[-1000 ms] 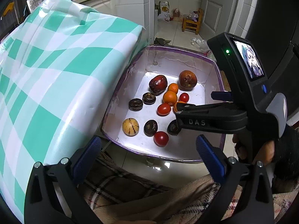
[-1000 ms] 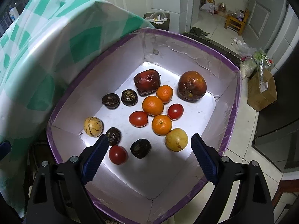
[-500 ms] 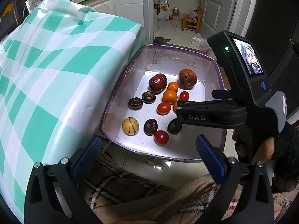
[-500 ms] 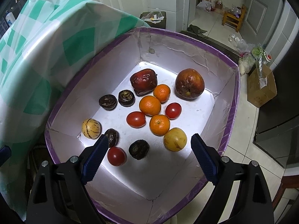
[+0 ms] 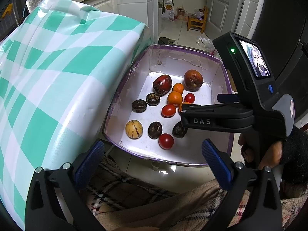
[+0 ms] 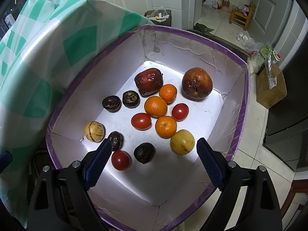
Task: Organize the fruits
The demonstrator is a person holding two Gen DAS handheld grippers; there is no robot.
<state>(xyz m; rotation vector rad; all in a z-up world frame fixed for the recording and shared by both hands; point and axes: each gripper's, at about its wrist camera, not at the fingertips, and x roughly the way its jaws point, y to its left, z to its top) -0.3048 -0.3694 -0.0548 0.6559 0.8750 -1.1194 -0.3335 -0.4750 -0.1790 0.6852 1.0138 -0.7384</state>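
Right tongs hover low over the near end of the box, jaws spread wide and holding nothing, a stance that looks like lining up a pick. Nearest, just ahead of the left finger, sit a red tomato and a dark fruit; a yellow fruit lies just ahead of the right finger. Farther on come three oranges bunched with two more tomatoes, then two big red fruits at the far end. All the fruit lies mixed on the box floor, kinds only loosely grouped, so whether sorting is under way I can't judge.

Left tongs hang back, also wide open and empty, probably leaving room. Their view adds the right tool from the side, the hand gripping it, and the checked counter to the left. It hides the yellow fruit; the right view shows it plainly.
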